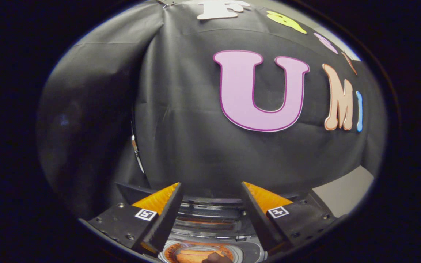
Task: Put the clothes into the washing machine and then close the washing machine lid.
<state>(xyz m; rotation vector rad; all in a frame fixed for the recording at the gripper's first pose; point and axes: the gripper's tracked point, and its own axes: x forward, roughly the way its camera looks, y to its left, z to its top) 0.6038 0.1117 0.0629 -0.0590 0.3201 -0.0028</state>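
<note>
Below, one washing machine [210,233], jaws apart.

Gripper [210,190] fingers stood spread apart with nothing between them, aimed at the booth's cloth wall [196,146], which rose beyond and above the fingertips. Below and between the fingers lay the washing machine [210,219], its top rim crossing from one finger to the other. Nearer than that rim sat the round drum opening [199,252], with something lying inside it, not identifiable. A bare wall panel [345,193] lay right of the right finger, below the cloth's edge.
</note>
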